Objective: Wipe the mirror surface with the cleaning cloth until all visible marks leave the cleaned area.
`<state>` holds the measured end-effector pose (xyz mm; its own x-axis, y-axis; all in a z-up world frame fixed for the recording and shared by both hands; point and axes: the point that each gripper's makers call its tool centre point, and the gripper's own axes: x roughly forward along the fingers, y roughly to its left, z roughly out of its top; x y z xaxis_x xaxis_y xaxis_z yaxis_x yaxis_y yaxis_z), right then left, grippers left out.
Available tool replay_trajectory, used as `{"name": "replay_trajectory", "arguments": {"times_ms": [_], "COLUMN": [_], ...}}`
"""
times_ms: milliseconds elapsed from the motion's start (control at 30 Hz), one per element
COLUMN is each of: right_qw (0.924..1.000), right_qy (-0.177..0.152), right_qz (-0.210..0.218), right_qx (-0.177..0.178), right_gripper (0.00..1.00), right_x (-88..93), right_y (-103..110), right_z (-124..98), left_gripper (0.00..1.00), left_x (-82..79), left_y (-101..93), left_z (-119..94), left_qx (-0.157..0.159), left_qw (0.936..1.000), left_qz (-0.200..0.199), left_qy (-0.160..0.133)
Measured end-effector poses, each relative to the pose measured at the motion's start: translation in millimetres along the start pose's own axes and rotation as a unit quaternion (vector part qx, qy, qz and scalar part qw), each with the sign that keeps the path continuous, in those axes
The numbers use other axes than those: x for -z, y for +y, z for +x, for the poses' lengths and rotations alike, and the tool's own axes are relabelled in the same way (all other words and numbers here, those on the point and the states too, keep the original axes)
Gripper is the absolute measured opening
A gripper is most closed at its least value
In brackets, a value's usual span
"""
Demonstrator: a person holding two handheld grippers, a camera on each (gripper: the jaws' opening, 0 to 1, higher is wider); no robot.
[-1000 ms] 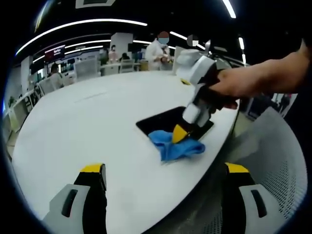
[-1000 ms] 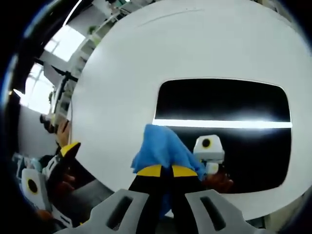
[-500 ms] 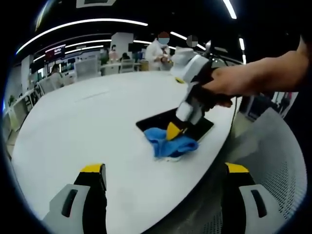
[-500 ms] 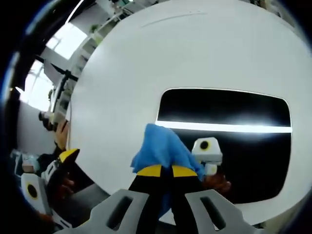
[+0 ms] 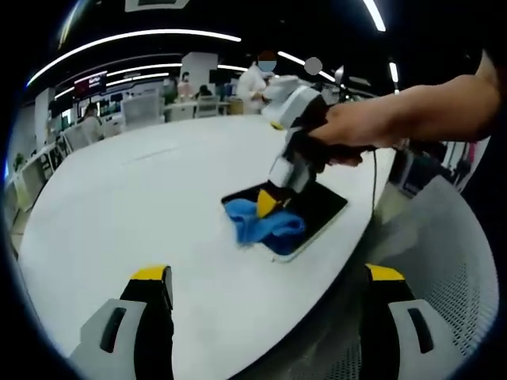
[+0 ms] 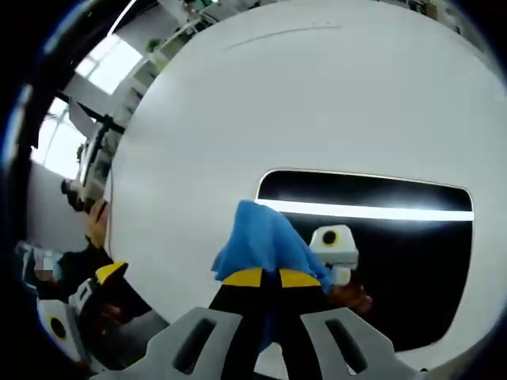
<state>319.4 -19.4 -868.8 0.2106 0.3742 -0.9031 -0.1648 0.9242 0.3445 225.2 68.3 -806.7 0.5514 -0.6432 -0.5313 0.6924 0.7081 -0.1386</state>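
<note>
A dark rectangular mirror (image 5: 317,210) (image 6: 396,261) lies flat on the white round table (image 5: 135,206) near its right edge. My right gripper (image 6: 264,277) (image 5: 268,204) is shut on a blue cleaning cloth (image 6: 257,241) (image 5: 261,223) and presses it onto the mirror's left end, partly over the table. A hand holds that gripper from the right in the left gripper view. My left gripper (image 5: 265,293) stands open low over the table's near edge, well short of the mirror, nothing between its jaws. The mirror reflects a ceiling light strip and the right gripper's body.
A grey mesh chair (image 5: 444,269) stands to the right of the table. A person (image 5: 257,79) stands beyond the far edge, with desks and chairs (image 5: 142,111) behind. In the right gripper view the left gripper (image 6: 79,309) shows at lower left.
The right gripper has dragged the blue cloth leftward across the mirror's near end, uncovering the mirror's near right corner. The left gripper has stayed put.
</note>
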Motion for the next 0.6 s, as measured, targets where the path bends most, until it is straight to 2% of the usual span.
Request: {"name": "replay_trajectory", "arguments": {"times_ms": [267,600], "right_qw": [1.0,0.9999], "right_qy": [-0.002,0.0], "right_qz": [0.006,-0.014], "right_qx": [-0.003,0.007], "right_gripper": [0.0,0.0], "right_x": [-13.2,-30.5], "right_y": [-3.3,-3.7], "right_z": [2.8,4.8], "left_gripper": [0.99,0.99], "left_x": [-0.5,0.6], "left_y": [0.1,0.2], "left_z": [0.3,1.4], "left_qx": [0.0,0.001], "left_qw": [1.0,1.0], "left_qz": [-0.003,-0.004], "left_qy": [-0.001,0.001]}}
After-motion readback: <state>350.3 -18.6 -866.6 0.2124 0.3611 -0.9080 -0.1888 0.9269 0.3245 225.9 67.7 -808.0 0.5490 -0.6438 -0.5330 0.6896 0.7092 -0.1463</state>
